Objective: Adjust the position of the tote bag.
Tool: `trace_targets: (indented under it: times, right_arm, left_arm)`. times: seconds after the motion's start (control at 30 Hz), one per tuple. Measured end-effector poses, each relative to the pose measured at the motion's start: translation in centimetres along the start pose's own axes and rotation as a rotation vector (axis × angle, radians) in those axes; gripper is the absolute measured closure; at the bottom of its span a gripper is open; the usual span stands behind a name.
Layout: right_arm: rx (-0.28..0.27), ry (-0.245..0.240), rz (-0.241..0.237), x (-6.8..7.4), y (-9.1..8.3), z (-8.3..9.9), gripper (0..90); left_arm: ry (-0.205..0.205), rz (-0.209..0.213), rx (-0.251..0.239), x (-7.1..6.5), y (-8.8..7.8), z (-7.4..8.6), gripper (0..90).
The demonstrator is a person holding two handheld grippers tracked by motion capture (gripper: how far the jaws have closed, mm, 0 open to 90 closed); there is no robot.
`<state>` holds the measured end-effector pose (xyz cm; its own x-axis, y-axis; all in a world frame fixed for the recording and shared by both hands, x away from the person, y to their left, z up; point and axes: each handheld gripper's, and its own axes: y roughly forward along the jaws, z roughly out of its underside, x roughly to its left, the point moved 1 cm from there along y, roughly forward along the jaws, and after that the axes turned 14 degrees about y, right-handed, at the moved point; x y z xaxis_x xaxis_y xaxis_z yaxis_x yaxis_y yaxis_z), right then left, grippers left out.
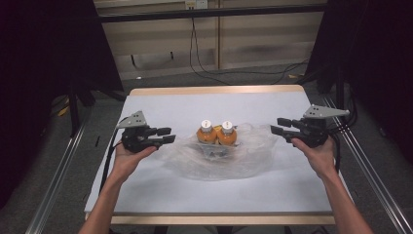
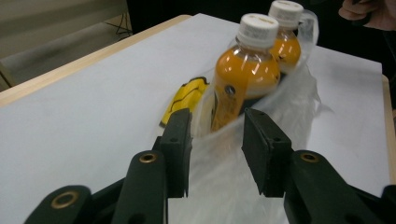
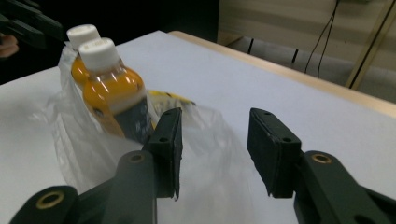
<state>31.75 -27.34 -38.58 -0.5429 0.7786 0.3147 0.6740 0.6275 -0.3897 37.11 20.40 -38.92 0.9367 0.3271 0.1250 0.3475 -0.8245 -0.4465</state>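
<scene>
Left tool (image 1: 165, 135) and right tool (image 1: 278, 126) held apart, jaws parted

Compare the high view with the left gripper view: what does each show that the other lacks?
High view alone: both forearms, the left gripper, floor cables and the table's whole outline. Left gripper view alone: a yellow packet beside the near bottle, and its own jaws open, level with the bag's edge. Both: two orange bottles with white caps standing in the clear bag, and the person's right hand.
</scene>
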Motion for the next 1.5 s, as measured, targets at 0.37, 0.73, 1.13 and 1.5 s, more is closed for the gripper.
trace_targets:
  times: [0.37,0.73,1.13,1.5]
  right_arm:
    - [0.115,-0.052,-0.110,2.4,5.5,-0.6,69.6]
    - [0.284,-0.086,-0.122,3.4,9.7,1.9,87.9]
    - [0.420,-0.112,-0.074,3.0,12.8,4.2,88.5]
    - [0.531,-0.160,-0.001,2.2,13.7,5.6,88.9]
  left_arm:
    - [-0.009,0.056,0.065,0.9,6.0,-0.4,68.4]
    - [0.077,0.155,0.194,-0.9,7.1,1.1,83.6]
    - [0.118,0.150,0.360,-1.8,10.0,2.6,78.0]
    - [0.161,0.147,0.486,-2.4,10.7,3.8,72.1]
